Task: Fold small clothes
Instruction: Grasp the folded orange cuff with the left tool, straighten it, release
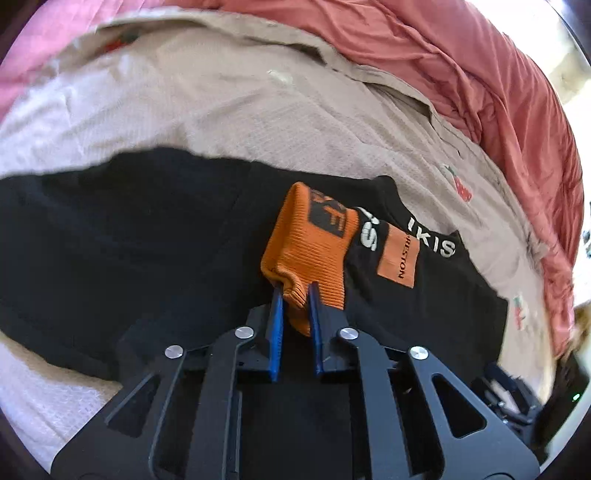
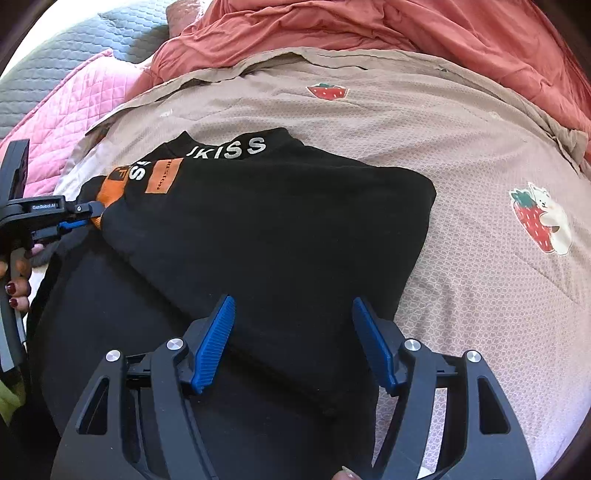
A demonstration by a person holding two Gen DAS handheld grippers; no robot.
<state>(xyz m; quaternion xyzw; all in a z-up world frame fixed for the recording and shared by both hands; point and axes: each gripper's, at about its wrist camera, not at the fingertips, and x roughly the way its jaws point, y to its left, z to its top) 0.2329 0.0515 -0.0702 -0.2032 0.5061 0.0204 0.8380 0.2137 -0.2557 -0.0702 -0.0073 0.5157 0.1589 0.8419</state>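
A black top (image 2: pixel 266 229) with white lettering and an orange patch (image 2: pixel 164 176) lies partly folded on a beige bedspread (image 2: pixel 461 155). Its ribbed orange cuff (image 1: pixel 312 240) rests on the black cloth, and my left gripper (image 1: pixel 295 295) is shut on the cuff's edge. In the right wrist view that same left gripper (image 2: pixel 86 218) shows at the far left, pinching the orange cuff (image 2: pixel 116 184). My right gripper (image 2: pixel 293 308) hovers open over the folded black edge, with nothing pinched between its blue pads (image 2: pixel 218 339).
A rumpled red duvet (image 2: pixel 406 26) lies along the far side of the bed. A pink quilted cover (image 2: pixel 66 107) and a grey one (image 2: pixel 92 40) sit at the left. Strawberry prints (image 2: pixel 539 218) dot the bedspread. A person's hand (image 2: pixel 16 288) holds the left gripper's handle.
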